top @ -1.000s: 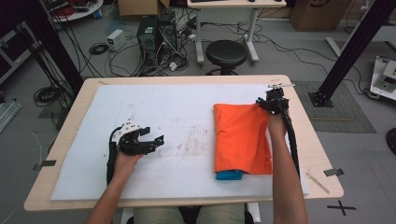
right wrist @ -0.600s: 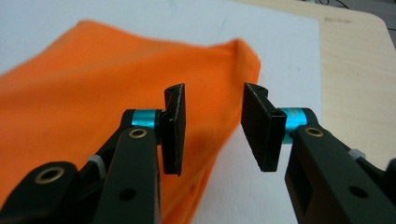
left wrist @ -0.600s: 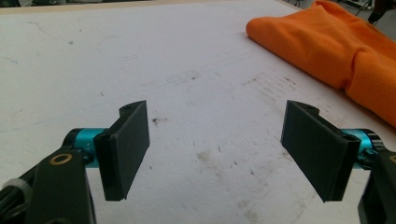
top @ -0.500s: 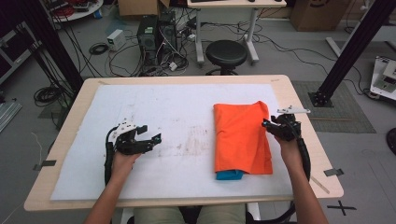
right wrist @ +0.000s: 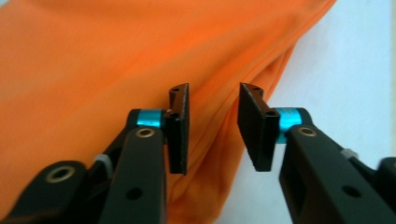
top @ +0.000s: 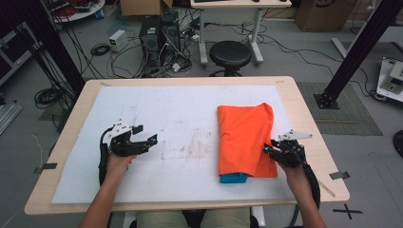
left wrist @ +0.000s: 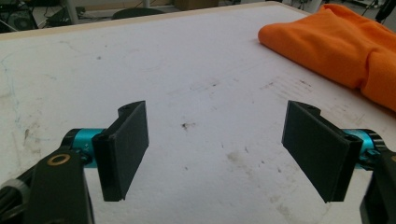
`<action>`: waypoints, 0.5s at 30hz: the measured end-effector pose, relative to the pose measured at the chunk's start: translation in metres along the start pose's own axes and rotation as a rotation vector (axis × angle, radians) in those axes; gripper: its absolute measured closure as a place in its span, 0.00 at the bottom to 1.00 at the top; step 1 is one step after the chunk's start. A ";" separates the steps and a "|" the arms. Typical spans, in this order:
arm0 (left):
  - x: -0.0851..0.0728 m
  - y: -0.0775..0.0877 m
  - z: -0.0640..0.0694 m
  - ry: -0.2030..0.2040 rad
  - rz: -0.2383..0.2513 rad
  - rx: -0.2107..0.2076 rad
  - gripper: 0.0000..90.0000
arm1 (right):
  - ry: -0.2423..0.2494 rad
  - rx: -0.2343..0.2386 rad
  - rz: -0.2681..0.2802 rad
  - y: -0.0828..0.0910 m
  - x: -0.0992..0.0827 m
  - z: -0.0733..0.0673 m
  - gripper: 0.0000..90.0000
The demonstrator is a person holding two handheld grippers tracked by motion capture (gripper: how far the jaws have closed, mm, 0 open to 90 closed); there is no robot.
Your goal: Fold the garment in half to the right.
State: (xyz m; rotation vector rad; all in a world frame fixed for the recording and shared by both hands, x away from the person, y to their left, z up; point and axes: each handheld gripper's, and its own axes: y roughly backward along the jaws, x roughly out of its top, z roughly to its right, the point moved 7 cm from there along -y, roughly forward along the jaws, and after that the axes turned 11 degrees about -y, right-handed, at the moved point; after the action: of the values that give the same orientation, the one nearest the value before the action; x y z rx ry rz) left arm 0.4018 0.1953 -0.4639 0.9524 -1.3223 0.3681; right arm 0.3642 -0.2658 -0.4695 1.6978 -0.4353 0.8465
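White paper [top: 190, 123] covers the table [top: 71, 128]; an orange cloth [top: 244, 137] lies folded on its right half. At its right edge the right gripper [right wrist: 214, 126] has just been narrowing its jaws, a gap remaining, with the folded edge between them. Well apart, the left gripper [left wrist: 217, 149] rests spread wide.

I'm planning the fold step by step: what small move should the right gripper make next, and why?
Probably ease the right gripper forward so its fingers straddle the near right edge of the orange cloth, then close. Its jaws have just been narrowing but a gap remains, with the layered edge just beyond, unpinched. The left gripper rests open, apart from the cloth.
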 end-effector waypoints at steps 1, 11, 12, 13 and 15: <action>-0.001 0.000 -0.001 0.000 -0.003 0.004 0.25 | 0.000 0.001 -0.009 0.001 -0.005 -0.002 0.76; -0.002 -0.003 0.002 0.006 -0.010 -0.005 0.25 | 0.043 0.016 -0.086 0.002 -0.022 -0.008 0.99; -0.002 -0.003 0.002 0.008 -0.010 -0.006 0.25 | 0.048 0.015 -0.080 0.004 -0.020 -0.009 0.99; -0.002 -0.003 0.002 0.007 -0.009 -0.006 0.26 | 0.050 0.014 -0.075 0.006 -0.019 -0.009 0.99; -0.002 -0.003 0.002 0.011 -0.008 -0.005 0.25 | 0.039 0.003 -0.059 0.011 -0.016 -0.007 0.99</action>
State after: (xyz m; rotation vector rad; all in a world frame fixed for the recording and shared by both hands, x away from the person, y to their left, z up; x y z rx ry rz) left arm 0.4019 0.1927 -0.4667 0.9505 -1.3085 0.3631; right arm 0.3438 -0.2644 -0.4731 1.6862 -0.3561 0.8363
